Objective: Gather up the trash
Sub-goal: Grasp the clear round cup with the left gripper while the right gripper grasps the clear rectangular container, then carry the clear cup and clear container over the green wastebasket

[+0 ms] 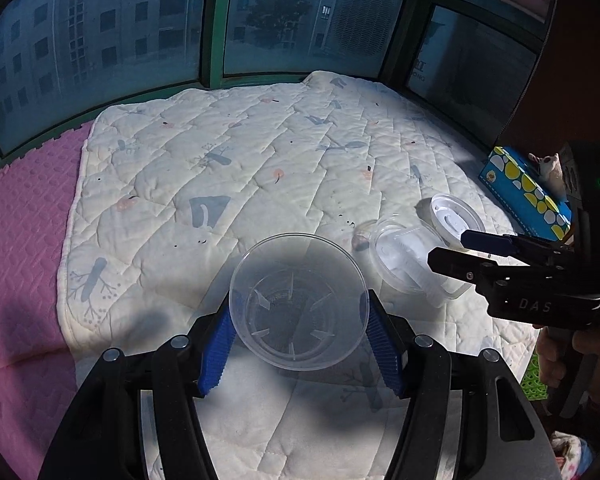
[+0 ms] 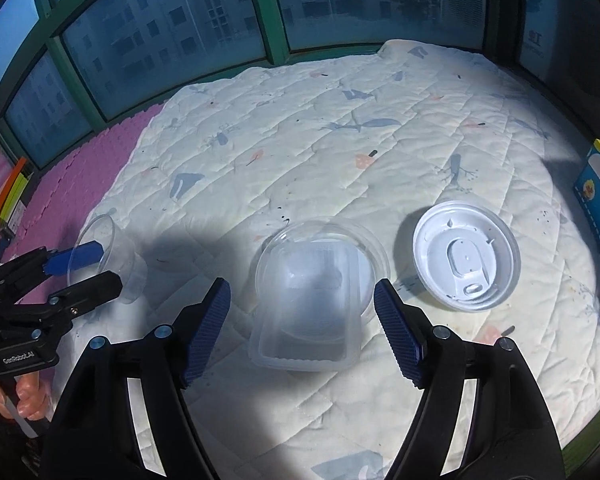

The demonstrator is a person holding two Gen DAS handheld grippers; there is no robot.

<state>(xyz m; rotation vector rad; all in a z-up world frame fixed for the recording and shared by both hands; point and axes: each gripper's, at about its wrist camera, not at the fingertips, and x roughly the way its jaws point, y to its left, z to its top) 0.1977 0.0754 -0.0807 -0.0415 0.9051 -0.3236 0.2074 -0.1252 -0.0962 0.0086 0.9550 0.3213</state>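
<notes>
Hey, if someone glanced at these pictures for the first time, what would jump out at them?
The clear plastic cup gripped between the left gripper's blue pads, held over the quilt. Next, the open right gripper straddling a clear rectangular tray nested in a round clear container, with a white cup lid lying just right of them.

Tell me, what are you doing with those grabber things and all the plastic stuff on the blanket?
A person is picking up trash with a grabber in each hand. The left gripper has its blue fingers clamped on a clear plastic cup, lifted above the quilted blanket. The right gripper is open, its fingers either side of a clear rectangular tray stacked with a clear round lid, not squeezing it. A white cup lid lies beside them.
</notes>
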